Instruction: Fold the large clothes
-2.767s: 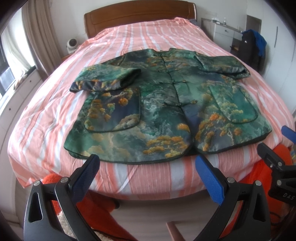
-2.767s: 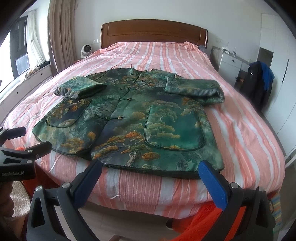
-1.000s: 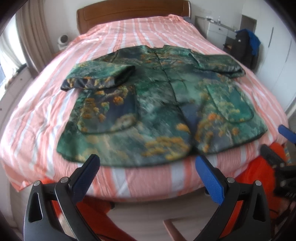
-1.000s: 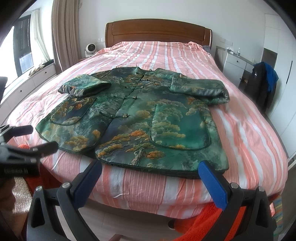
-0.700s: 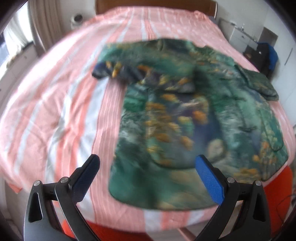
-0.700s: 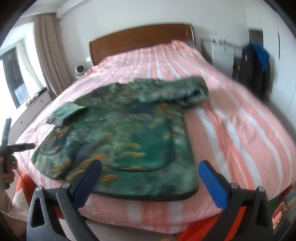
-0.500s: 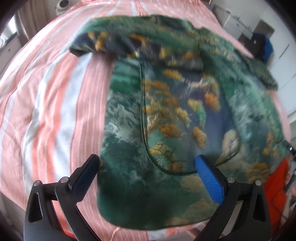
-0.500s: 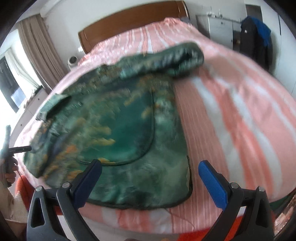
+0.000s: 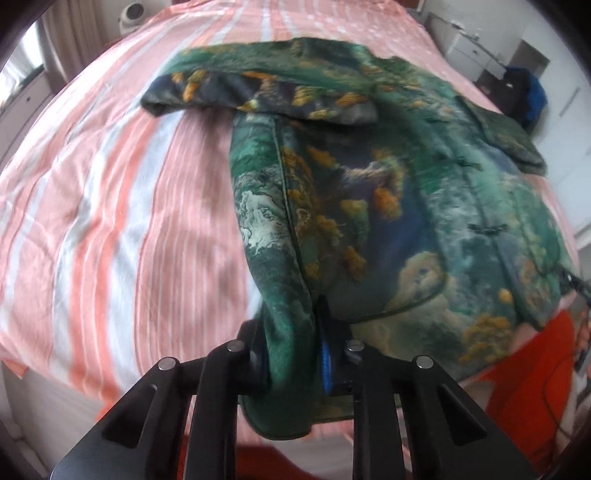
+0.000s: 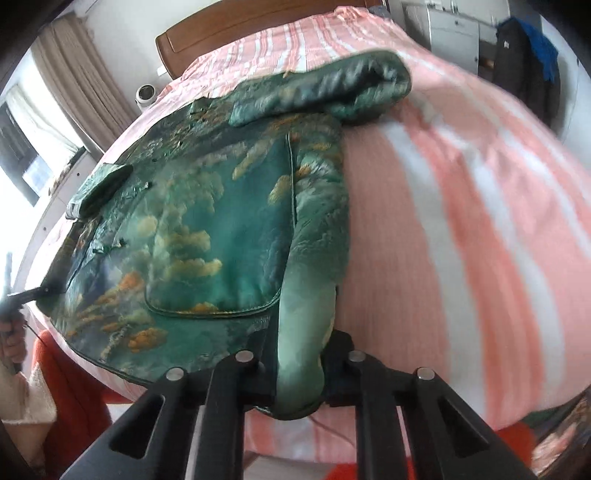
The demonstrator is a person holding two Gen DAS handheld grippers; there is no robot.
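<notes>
left gripper (image 9: 291, 354) closing, pads pinching the jacket (image 9: 388, 206) hem corner on its side. right gripper (image 10: 301, 365) clamped tight on the opposite hem corner. jacket lies flat on the striped bed (image 9: 110, 221), sleeves folded in. farther back, headboard (image 10: 236, 26) and curtain (image 10: 85, 74).

No lettering, label, brand or number reads clearly anywhere, though the blurred edges may hide some.
</notes>
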